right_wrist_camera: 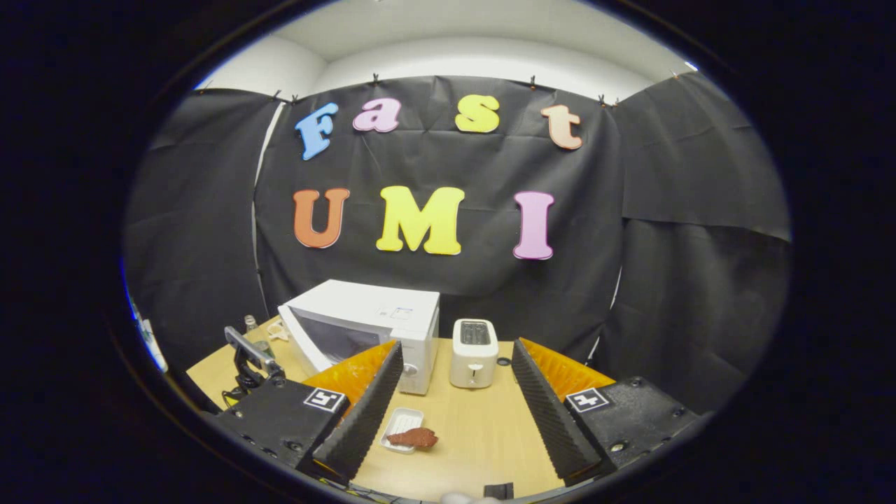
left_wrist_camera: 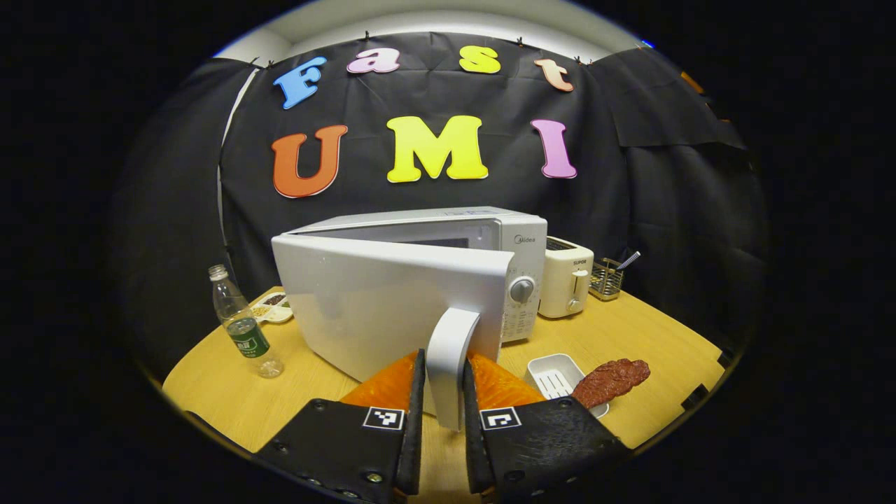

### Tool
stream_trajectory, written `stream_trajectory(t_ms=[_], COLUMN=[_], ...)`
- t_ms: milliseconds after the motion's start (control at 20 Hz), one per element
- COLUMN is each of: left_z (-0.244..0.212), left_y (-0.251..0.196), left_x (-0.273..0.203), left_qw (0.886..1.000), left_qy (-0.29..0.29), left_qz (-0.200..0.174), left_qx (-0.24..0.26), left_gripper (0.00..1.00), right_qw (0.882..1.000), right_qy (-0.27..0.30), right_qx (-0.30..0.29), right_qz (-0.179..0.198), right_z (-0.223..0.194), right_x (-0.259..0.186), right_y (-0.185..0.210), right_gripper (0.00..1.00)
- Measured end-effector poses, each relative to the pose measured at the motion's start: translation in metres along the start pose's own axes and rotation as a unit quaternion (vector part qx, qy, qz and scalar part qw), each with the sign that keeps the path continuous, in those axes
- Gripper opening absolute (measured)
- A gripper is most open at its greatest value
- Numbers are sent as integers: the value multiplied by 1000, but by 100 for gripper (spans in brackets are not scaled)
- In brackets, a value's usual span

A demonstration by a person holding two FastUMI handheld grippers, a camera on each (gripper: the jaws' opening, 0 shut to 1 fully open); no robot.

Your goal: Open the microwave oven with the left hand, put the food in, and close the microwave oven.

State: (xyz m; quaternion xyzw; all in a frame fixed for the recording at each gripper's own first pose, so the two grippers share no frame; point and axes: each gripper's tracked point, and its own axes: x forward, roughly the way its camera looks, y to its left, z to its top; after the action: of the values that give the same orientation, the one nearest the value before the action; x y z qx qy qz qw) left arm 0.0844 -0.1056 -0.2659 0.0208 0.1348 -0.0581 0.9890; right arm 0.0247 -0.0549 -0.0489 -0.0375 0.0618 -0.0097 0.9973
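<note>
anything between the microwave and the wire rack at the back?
Yes, a cream toaster stands between the microwave and the wire rack, seen in the left gripper view.

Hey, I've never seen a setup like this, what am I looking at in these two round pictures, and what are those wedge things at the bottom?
Each picture comes from a camera riding on a hand-held two-finger gripper; the wedges are its fingers. In the left gripper view, the left gripper is closed on the microwave door handle, with the door partly open. In the right gripper view, the right gripper hangs open above the wooden table. On the table: a toaster, a water bottle, and the food resting on a white tray.
</note>
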Motion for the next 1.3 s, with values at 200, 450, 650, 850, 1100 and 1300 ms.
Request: stream_trajectory(t_ms=[200, 450, 650, 850, 1100, 1300], left_z=[-3, -4, -7, -14, -23, -29], left_y=[24, 41, 63, 94, 134, 162], left_x=[-8, -23, -43, -67, -92, -107], left_qw=[1000, 1000, 999, 998, 996, 995], left_qy=[3, 5, 3, 10, 18, 20], left_qz=[24, 29, 40, 59, 82, 91], left_qx=[1, -8, 16, 23, 26, 33], left_gripper=[64, 96, 96, 96, 96, 96], right_qw=[1000, 1000, 1000, 1000, 999, 998], right_qy=[-1, -2, 0, 5, 10, 14], right_qx=[-6, 1, 2, 18, 25, 21], right_qz=[-2, -5, 4, 23, 39, 51], right_z=[-1, -2, -7, -14, -20, -26], right_x=[-14, -23, -25, -26, -27, -34], right_y=[5, 7, 19, 38, 63, 86], right_gripper=[99, 99, 99, 99, 92, 92])
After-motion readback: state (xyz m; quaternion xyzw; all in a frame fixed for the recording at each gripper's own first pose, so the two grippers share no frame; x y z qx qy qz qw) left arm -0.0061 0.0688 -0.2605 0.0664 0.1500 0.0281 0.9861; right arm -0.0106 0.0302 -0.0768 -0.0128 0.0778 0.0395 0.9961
